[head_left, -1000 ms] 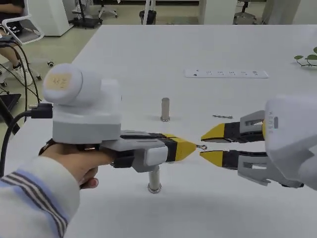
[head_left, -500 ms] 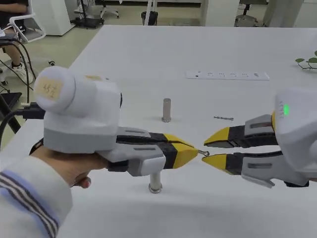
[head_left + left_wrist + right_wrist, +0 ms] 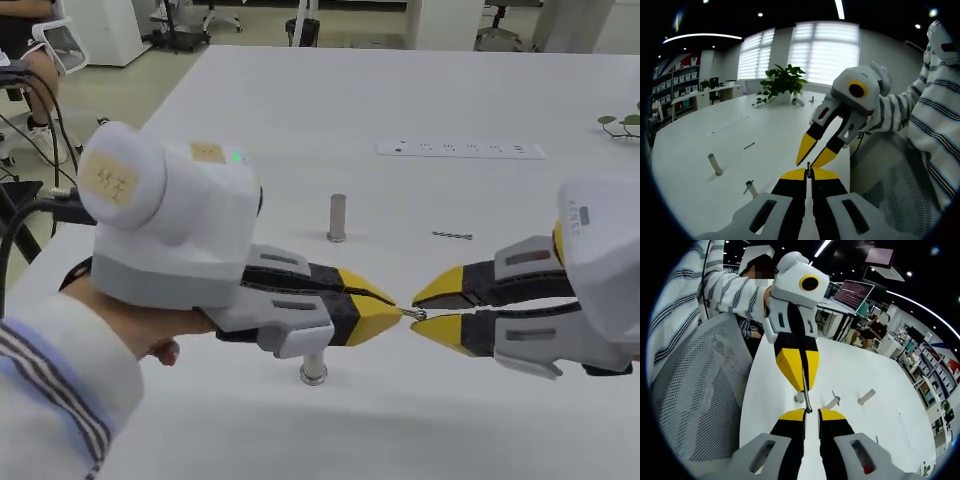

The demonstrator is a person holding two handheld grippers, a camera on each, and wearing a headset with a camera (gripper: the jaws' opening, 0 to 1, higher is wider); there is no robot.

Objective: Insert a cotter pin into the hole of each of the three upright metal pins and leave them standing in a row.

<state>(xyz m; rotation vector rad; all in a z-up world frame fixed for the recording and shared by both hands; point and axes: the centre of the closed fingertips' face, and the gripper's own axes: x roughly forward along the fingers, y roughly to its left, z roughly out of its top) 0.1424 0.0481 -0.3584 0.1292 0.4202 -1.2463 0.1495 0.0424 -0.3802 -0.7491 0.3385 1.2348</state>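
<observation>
Head view, thin silvery cotter pin, looped end, in left tool

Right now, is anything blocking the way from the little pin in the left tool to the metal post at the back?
Only the right tool: its open tips straddle the cotter pin held by the left tool. Bare table lies between there and the far metal pin.

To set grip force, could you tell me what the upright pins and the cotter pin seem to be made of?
Upright pins: likely steel or aluminium, dull grey brushed finish with a soft vertical sheen. Cotter pin: thin bent metal wire, probably plated steel; it glints silver in the left gripper, though too small to be sure.
</observation>
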